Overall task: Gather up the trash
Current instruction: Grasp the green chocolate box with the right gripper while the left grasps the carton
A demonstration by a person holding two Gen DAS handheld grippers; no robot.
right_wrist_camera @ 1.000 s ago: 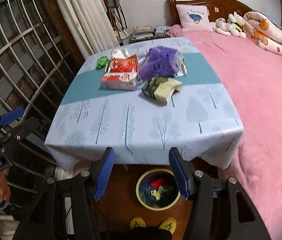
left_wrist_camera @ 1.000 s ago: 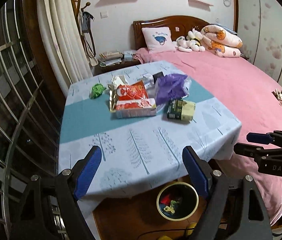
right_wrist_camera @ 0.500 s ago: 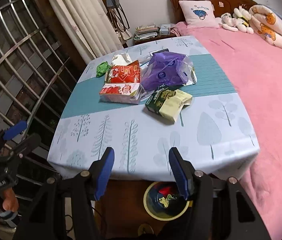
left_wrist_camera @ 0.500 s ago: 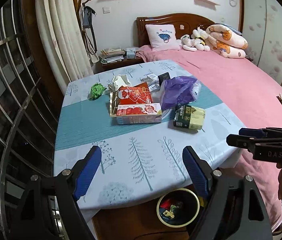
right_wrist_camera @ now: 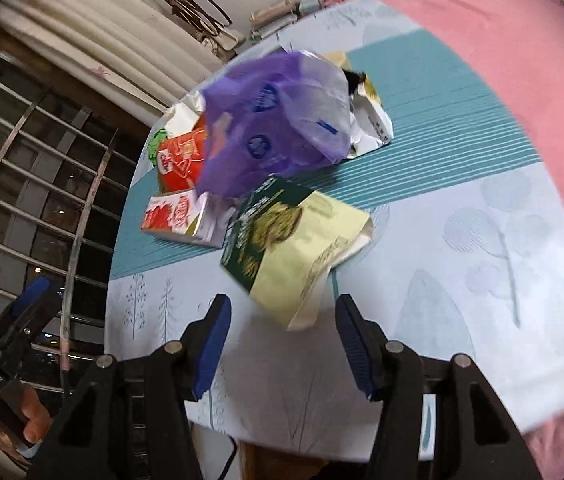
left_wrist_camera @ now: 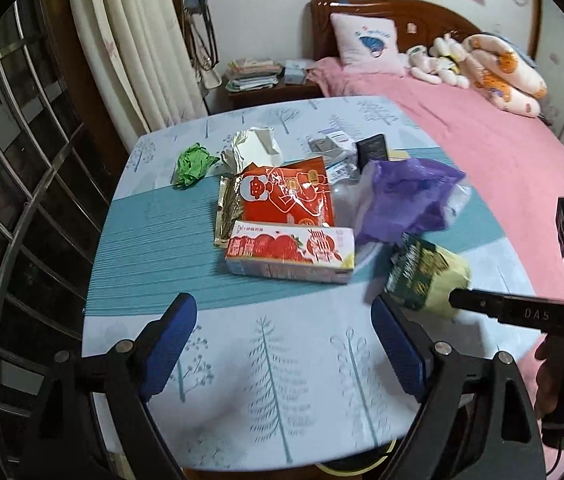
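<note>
Trash, assorted, lying on a table [left_wrist_camera: 210, 364] under a pale tree-print cloth with a teal band across its middle; a pink bed [left_wrist_camera: 494, 148] runs along the table's right edge. Green and yellow packet [right_wrist_camera: 290, 248]: on the pale cloth near the front edge, right of centre, tilted, its dark end towards the band. Red and white carton [left_wrist_camera: 290, 254]: flat on the teal band at mid-table, just left of the packet. Red foil wrapper [left_wrist_camera: 282, 196]: directly behind the carton, touching it. Purple plastic bag [right_wrist_camera: 266, 128]: crumpled, behind the packet and partly overlying the papers at the far side. Green crumpled wad [left_wrist_camera: 192, 162]: near the far left corner, apart from the rest. Left gripper [left_wrist_camera: 282, 344]: above the front edge facing the carton, jaws wide and opening, nothing between them. Right gripper [right_wrist_camera: 280, 344]: above the front edge, jaws parted and closing, the packet's pale end just ahead of the fingertips, not clasped.
</note>
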